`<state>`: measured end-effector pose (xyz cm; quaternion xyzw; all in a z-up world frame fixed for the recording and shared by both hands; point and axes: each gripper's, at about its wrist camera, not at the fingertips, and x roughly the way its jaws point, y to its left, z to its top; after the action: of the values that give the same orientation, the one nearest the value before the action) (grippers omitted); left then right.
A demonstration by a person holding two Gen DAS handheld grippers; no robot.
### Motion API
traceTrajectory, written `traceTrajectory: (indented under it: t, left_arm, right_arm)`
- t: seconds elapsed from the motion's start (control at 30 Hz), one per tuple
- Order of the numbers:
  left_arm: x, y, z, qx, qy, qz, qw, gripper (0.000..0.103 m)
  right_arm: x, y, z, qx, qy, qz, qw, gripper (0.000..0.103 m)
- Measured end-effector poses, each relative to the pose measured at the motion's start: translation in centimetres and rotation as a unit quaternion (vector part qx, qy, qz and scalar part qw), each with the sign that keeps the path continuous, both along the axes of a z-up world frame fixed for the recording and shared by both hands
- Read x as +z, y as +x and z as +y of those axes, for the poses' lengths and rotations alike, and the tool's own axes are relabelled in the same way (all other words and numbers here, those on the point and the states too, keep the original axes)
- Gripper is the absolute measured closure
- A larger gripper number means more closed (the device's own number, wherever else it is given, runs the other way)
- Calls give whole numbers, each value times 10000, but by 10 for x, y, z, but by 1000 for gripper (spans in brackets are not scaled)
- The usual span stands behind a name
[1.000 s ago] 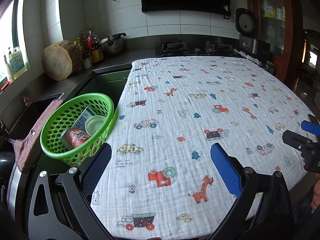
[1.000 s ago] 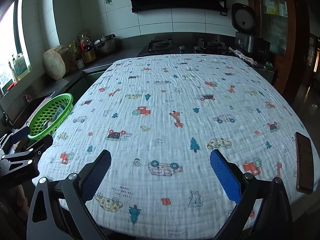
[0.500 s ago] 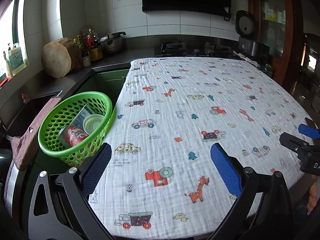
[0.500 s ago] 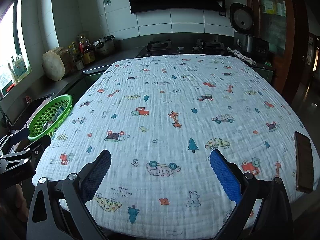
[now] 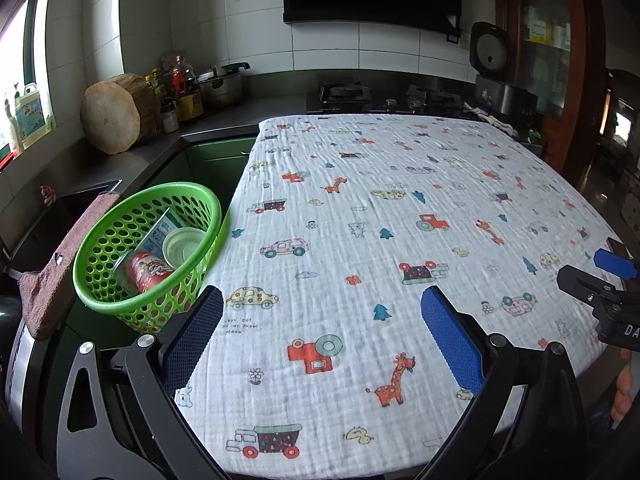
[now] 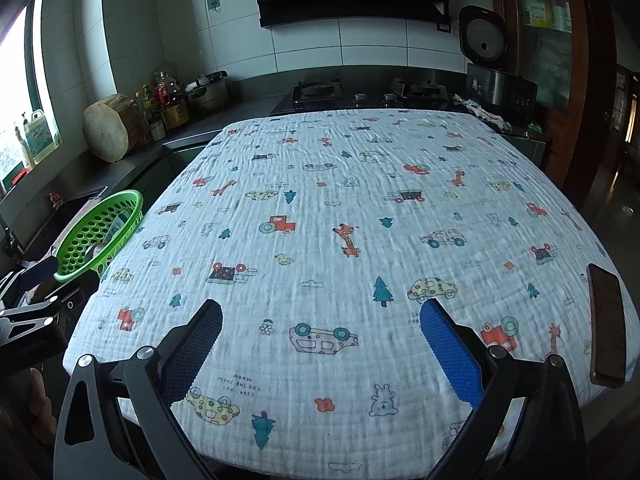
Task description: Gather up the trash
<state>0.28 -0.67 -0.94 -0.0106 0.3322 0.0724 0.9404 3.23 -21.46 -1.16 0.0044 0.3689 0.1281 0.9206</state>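
A green perforated basket stands off the table's left edge; it holds a red snack can, a white lid and a pale carton. It also shows in the right wrist view. My left gripper is open and empty over the table's near left part, right of the basket. My right gripper is open and empty over the near middle. The table is covered by a white cloth with cartoon prints. No loose trash lies on the cloth.
A dark phone lies at the table's near right edge. A brown towel hangs by the sink on the left. A wooden block, bottles and a pot stand on the counter; a stove and rice cooker are behind.
Both grippers have drawn back slightly from the table; the view shifts a little. Both stay open and empty. The basket and its contents have not moved.
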Motion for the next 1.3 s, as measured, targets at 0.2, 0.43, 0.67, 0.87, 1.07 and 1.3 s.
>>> traceTrajectory:
  t: [0.2, 0.43, 0.67, 0.87, 1.07, 1.3]
  left_arm:
    - [1, 0, 0, -11, -11, -19, 10000, 5]
    - [1, 2, -1, -45, -44, 1, 10000, 5]
    - [2, 2, -3, -65, -70, -3, 10000, 5]
    - [1, 2, 0, -102, -222, 10, 9997, 5]
    - [-1, 2, -1, -129, -193, -10, 9997, 5]
    - [-1, 3, -5, -169, -80, 0, 9998, 5]
  right_arm:
    - [0, 1, 0, 11, 15, -5, 10000, 7]
    - [1, 1, -1, 19, -5, -28, 10000, 7]
    - [2, 2, -1, 39, -8, -32, 10000, 7]
    - [2, 2, -2, 40, -15, -35, 10000, 7]
    - [0, 2, -2, 33, -31, -19, 10000, 7]
    - [-1, 0, -2, 52, -52, -23, 10000, 7]
